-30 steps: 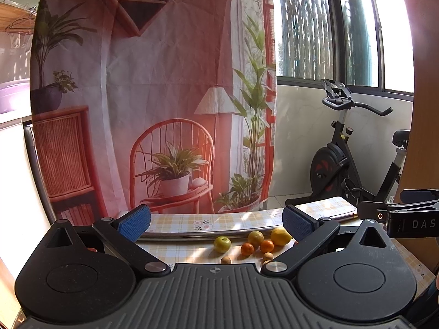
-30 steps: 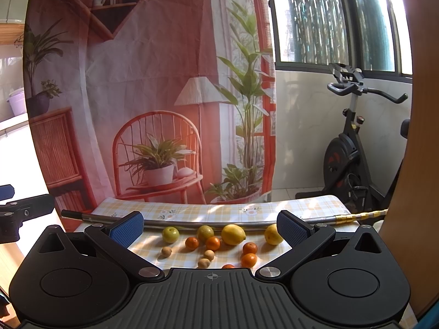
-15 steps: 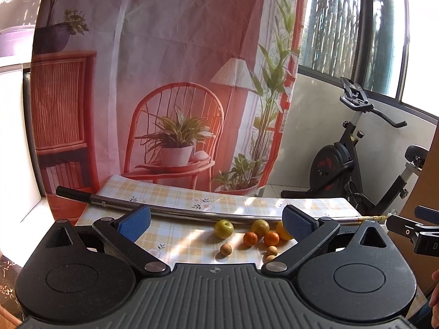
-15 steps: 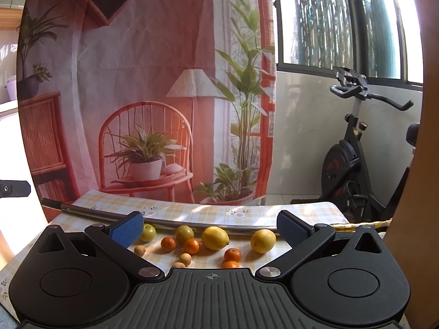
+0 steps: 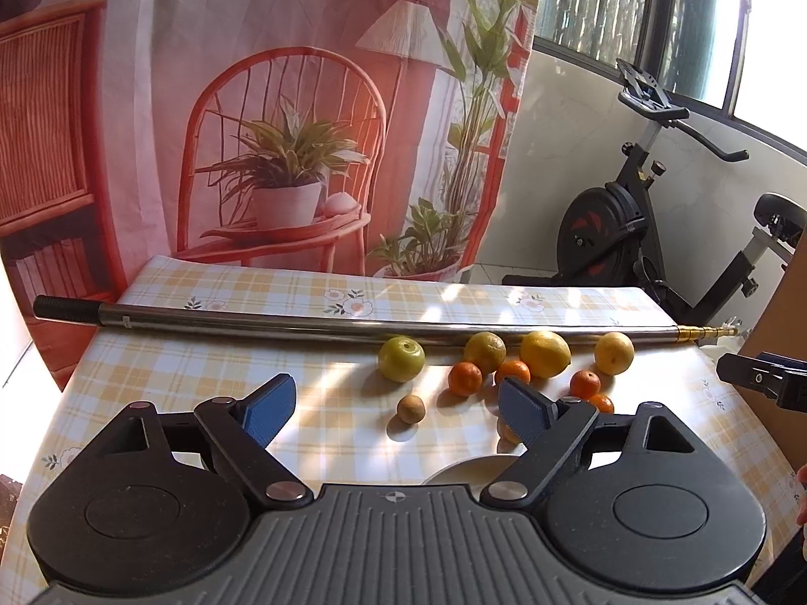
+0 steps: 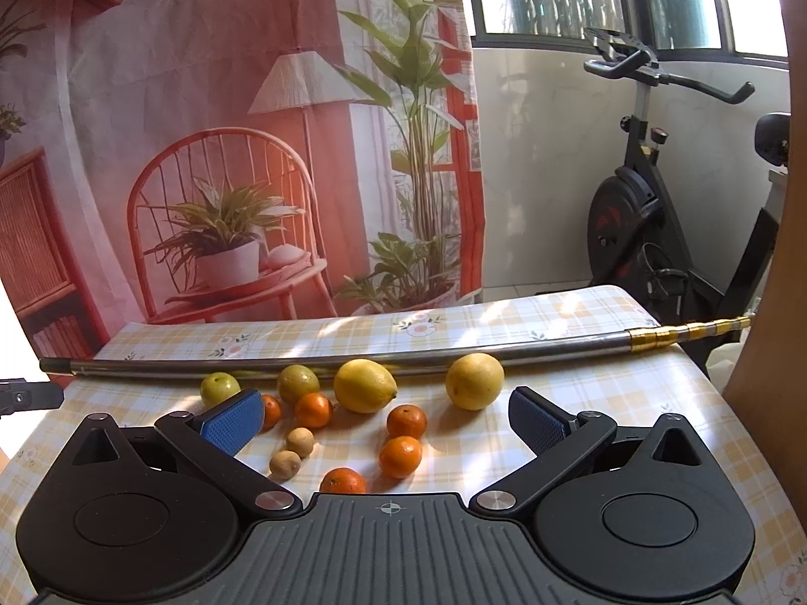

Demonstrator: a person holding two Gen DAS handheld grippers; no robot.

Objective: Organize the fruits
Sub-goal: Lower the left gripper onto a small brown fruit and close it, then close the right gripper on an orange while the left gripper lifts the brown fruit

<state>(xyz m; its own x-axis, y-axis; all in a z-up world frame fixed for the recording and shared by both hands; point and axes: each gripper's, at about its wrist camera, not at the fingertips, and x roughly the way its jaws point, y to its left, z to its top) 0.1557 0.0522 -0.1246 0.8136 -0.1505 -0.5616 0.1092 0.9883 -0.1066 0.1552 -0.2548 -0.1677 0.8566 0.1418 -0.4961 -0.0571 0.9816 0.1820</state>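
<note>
Both grippers have tipped down toward the table [image 5: 202, 353] since a second ago, so the fruit sits larger and nearer. The left gripper [image 5: 398, 406] and right gripper [image 6: 386, 416] hover with tongs apart, empty, likely sizing up a first pick. Lemons [image 6: 365, 385] and tangerines [image 6: 406, 421] lie loose at twelve o'clock, against a metal pole [image 6: 302, 360] that probably stops rolling. A white dish [image 5: 469, 469] peeks at six o'clock.

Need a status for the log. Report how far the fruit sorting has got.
Nothing looks sorted yet. Both lemons, the oranges and the small brown fruits lie loose on the table. The left gripper and right gripper are open and hold nothing. All the sorting remains.
</note>
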